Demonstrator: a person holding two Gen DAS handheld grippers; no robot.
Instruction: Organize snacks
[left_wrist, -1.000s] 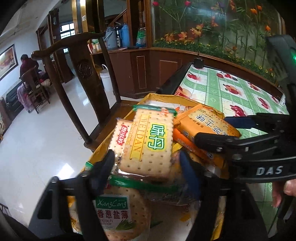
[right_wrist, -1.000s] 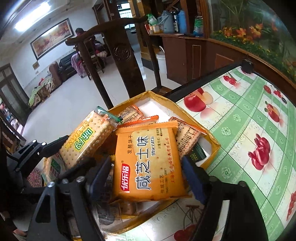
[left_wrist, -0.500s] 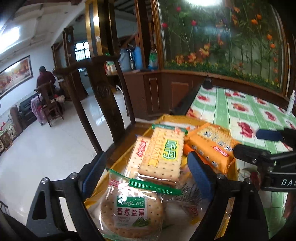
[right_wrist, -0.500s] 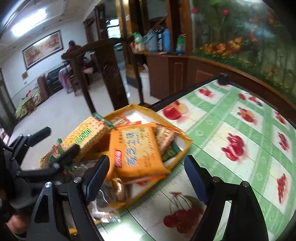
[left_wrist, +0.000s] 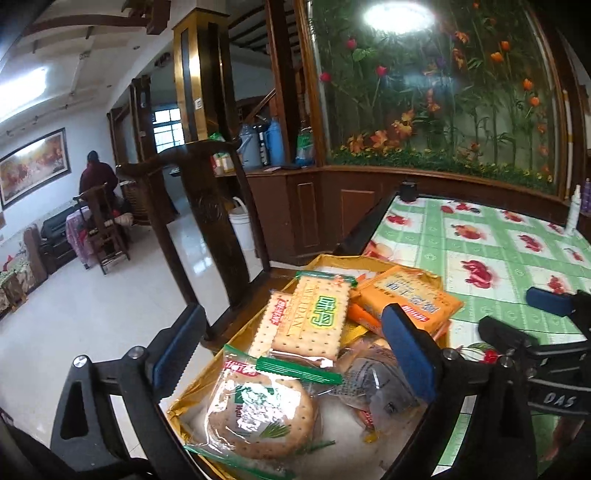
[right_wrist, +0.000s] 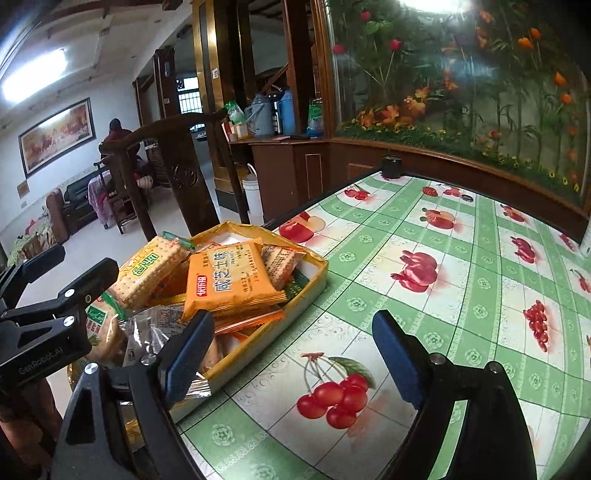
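Note:
A gold box (right_wrist: 314, 284) at the table's left corner holds several snack packs. A square cracker pack with green lettering (left_wrist: 314, 317) lies on top, an orange biscuit pack (right_wrist: 231, 278) beside it, and a round cracker pack (left_wrist: 258, 413) at the near end. My left gripper (left_wrist: 291, 354) is open and empty above the box's near end. My right gripper (right_wrist: 291, 354) is open and empty above the table, just right of the box. It also shows in the left wrist view (left_wrist: 517, 317), and the left one in the right wrist view (right_wrist: 70, 273).
A green tablecloth with fruit prints (right_wrist: 461, 295) covers the table. A dark wooden chair (left_wrist: 207, 221) stands right behind the box. A small dark object (right_wrist: 391, 166) sits at the table's far corner. A white bottle (left_wrist: 574, 206) stands at the far right edge.
Both grippers have pulled back and up from the box, away from the cracker pack and the orange pack. The packs stay in the box.

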